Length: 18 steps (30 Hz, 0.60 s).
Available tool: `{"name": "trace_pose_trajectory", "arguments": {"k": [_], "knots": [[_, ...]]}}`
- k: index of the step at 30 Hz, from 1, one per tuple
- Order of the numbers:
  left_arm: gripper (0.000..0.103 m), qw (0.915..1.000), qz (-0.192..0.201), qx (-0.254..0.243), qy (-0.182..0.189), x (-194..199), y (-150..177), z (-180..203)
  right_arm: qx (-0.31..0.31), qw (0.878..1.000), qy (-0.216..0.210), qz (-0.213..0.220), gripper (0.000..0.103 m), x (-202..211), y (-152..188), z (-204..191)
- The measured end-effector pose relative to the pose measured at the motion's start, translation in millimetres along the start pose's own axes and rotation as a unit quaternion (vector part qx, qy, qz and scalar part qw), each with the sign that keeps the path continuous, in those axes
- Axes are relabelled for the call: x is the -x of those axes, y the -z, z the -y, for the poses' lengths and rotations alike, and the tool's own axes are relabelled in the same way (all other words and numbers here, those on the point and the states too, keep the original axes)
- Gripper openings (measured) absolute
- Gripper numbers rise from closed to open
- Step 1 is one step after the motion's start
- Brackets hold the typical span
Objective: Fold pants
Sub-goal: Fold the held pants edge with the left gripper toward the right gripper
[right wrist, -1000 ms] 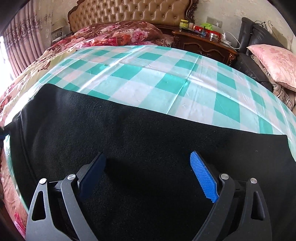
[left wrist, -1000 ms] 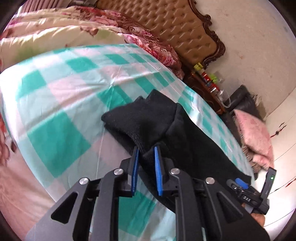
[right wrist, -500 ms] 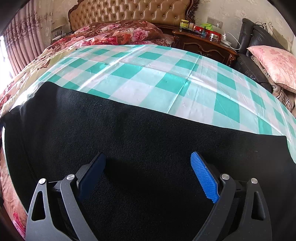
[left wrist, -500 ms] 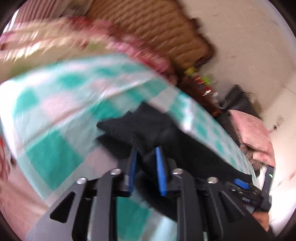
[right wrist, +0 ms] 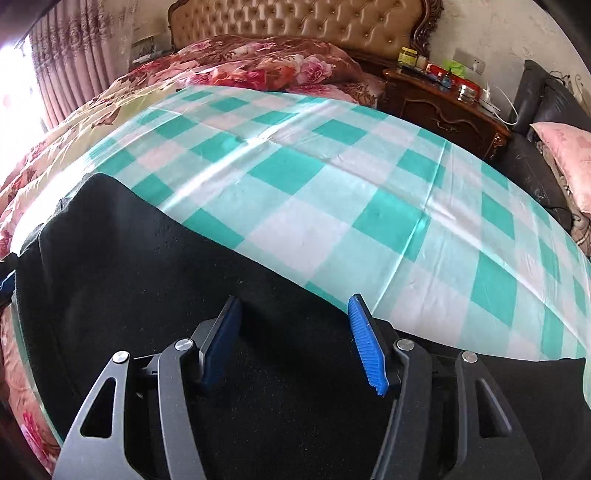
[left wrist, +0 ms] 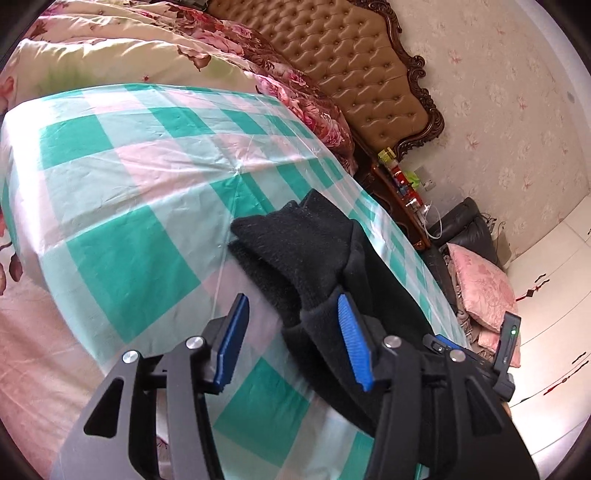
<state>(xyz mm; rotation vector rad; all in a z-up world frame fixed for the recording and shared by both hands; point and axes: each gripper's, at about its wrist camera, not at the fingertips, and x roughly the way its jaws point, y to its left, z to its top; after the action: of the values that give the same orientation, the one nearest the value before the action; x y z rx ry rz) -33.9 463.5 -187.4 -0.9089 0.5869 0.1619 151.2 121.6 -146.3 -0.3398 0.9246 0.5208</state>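
The black pants (left wrist: pixel 303 240) lie across a green and white checked sheet (left wrist: pixel 129 184), with one end bunched into a thick fold. My left gripper (left wrist: pixel 291 299) stands at that bunched end with its jaws opening. Fabric lies between the blue pads, against the right one (left wrist: pixel 351 332), and is not pinched. In the right wrist view the pants (right wrist: pixel 129 277) spread flat and wide. My right gripper (right wrist: pixel 295 298) points down over them near their far edge. Its jaws are closing, and the pads stand apart above the cloth without pressing it.
A floral quilt (right wrist: pixel 240 70) is piled at the bed's head below a tufted headboard (right wrist: pixel 295 18). A dark wooden nightstand (right wrist: pixel 443 103) carries jars and bottles. A pink cushion (left wrist: pixel 480 288) lies on a black sofa beside the bed. Bare checked sheet (right wrist: pixel 332 184) lies beyond the pants.
The left jaws, nearly shut on the bunched pants end before, have spread apart and released it. The right jaws have narrowed, and that gripper has shifted toward the pants' far edge.
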Motion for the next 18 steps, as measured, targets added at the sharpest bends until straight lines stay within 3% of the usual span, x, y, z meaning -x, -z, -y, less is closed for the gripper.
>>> {"name": "trace_pose_trajectory", "arguments": {"k": [5, 7, 8, 9, 10, 11, 14, 16, 17, 18], "knots": [[0.047, 0.9983, 0.006, 0.037, 0.044, 7.4, 0.2, -11.7, -0.026, 1.000, -0.013, 0.005, 0.046, 2.8, 2.9, 4.9], [0.046, 0.9979, 0.004, 0.038, 0.051, 5.7, 0.9, -10.6, -0.026, 0.999, -0.017, 0.008, 0.037, 5.3, 2.1, 5.4], [0.046, 0.9980, 0.002, 0.036, 0.051, 4.6, 1.2, -9.7, -0.029, 0.999, -0.017, 0.009, 0.025, 7.7, 1.0, 5.3], [0.044, 0.9984, -0.005, 0.028, 0.048, 0.6, 2.2, -5.7, -0.029, 1.000, -0.008, 0.010, 0.015, 10.6, -1.1, 4.5], [0.027, 0.9993, -0.010, 0.014, 0.034, -3.5, 2.8, -0.4, -0.029, 1.000, 0.003, 0.011, 0.010, 12.9, -2.3, 3.8], [0.017, 0.9997, -0.008, -0.019, 0.014, -5.9, 4.7, 11.2, -0.030, 0.999, 0.005, 0.010, 0.008, 13.9, -3.7, 3.5], [0.016, 0.9964, 0.007, -0.082, -0.021, -5.9, 4.8, 34.4, -0.021, 1.000, 0.009, 0.014, 0.008, 21.8, -6.1, -2.3], [0.016, 0.9947, 0.017, -0.097, -0.028, -5.5, 1.3, 39.6, 0.006, 0.999, -0.026, 0.040, 0.011, 33.7, -11.8, -14.4], [0.017, 0.9946, 0.020, -0.097, -0.030, -6.3, 0.1, 38.9, 0.025, 0.997, -0.053, 0.050, 0.024, 37.9, -16.3, -22.5], [0.018, 0.9948, 0.021, -0.095, -0.032, -8.2, -0.2, 36.6, 0.037, 0.995, -0.080, 0.052, 0.063, 38.8, -22.4, -30.3]]}}
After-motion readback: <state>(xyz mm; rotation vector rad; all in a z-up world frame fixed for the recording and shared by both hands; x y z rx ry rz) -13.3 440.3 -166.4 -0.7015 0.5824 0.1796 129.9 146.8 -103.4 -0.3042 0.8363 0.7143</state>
